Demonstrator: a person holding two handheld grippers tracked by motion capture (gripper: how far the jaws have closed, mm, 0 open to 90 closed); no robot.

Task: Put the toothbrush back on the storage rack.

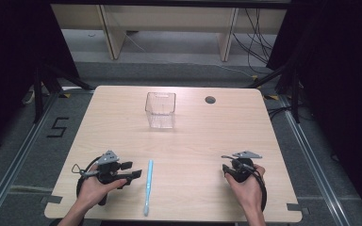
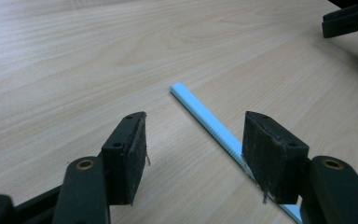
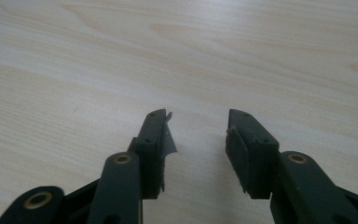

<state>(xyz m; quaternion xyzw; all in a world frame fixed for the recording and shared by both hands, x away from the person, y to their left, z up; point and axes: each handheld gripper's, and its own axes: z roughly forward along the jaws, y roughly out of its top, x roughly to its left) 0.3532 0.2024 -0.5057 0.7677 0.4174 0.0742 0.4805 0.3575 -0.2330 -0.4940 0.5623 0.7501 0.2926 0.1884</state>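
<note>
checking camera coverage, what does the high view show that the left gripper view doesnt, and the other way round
High view alone: the clear container far up the table, the left gripper in its hand, and the blue straw end to end. Left gripper view alone: the ribbed section of the straw running under one open jaw. Both: the straw, the wooden table and the right gripper.

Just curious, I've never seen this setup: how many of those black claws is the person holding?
2: the left claw sits beside the blue straw, and the right claw rests near the table's right front.
</note>
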